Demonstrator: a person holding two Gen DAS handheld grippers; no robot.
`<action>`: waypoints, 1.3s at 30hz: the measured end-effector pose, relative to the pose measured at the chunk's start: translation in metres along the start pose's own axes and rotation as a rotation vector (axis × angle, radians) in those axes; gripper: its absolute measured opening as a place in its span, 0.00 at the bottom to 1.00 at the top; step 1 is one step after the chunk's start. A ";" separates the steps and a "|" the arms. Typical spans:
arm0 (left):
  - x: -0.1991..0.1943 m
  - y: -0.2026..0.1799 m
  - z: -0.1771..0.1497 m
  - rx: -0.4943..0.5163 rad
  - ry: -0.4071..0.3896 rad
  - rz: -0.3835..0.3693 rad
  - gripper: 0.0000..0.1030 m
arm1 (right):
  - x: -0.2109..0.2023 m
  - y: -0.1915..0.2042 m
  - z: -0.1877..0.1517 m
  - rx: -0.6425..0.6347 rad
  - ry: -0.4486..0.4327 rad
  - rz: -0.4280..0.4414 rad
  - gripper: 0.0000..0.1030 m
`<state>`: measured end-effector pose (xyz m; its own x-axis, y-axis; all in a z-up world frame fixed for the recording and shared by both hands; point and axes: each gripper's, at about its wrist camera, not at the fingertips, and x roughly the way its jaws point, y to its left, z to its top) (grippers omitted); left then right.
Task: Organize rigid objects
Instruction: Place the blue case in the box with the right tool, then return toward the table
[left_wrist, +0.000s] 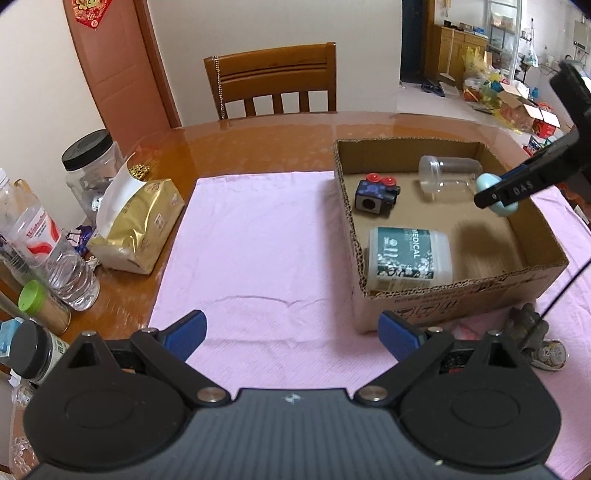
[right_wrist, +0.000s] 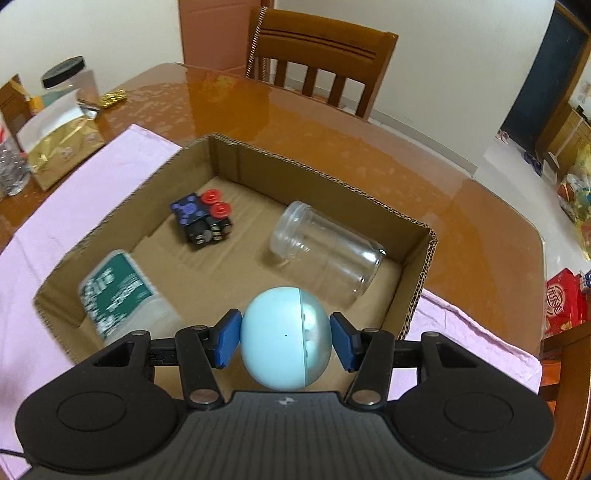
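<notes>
A shallow cardboard box (left_wrist: 461, 295) (right_wrist: 325, 173) sits on a pink cloth (left_wrist: 258, 240). Inside lie a clear jar (left_wrist: 448, 177) (right_wrist: 328, 251) on its side, a dark blue block with red caps (left_wrist: 376, 194) (right_wrist: 203, 219), and a white bottle with a green label (left_wrist: 408, 258) (right_wrist: 122, 291). My right gripper (right_wrist: 286, 341) (left_wrist: 495, 197) is shut on a pale blue egg-shaped object (right_wrist: 286, 338) (left_wrist: 493, 192), held above the box's right part. My left gripper (left_wrist: 293, 334) is open and empty over the cloth, left of the box's near corner.
Left of the cloth stand a gold tissue pack (left_wrist: 136, 225), a black-lidded clear jar (left_wrist: 92, 166), a water bottle (left_wrist: 48, 251) and small containers. A metal fitting (left_wrist: 532, 332) lies near the box's front right. A wooden chair (left_wrist: 273, 81) stands behind the table.
</notes>
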<state>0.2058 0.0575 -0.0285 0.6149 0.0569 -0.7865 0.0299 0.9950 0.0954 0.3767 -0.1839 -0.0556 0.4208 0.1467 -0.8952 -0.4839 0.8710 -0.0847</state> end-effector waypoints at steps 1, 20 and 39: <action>0.000 0.000 -0.001 0.001 0.002 0.003 0.96 | 0.002 -0.001 0.001 0.004 -0.003 -0.004 0.56; -0.004 -0.005 -0.014 0.058 0.016 -0.039 0.96 | -0.063 0.019 -0.029 0.078 -0.132 -0.085 1.00; 0.013 -0.035 -0.091 0.255 0.155 -0.322 0.96 | -0.084 0.101 -0.178 0.323 -0.061 -0.185 1.00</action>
<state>0.1405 0.0309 -0.0976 0.4176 -0.2218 -0.8812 0.4062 0.9130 -0.0374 0.1558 -0.1918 -0.0665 0.5276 -0.0078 -0.8495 -0.1324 0.9870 -0.0912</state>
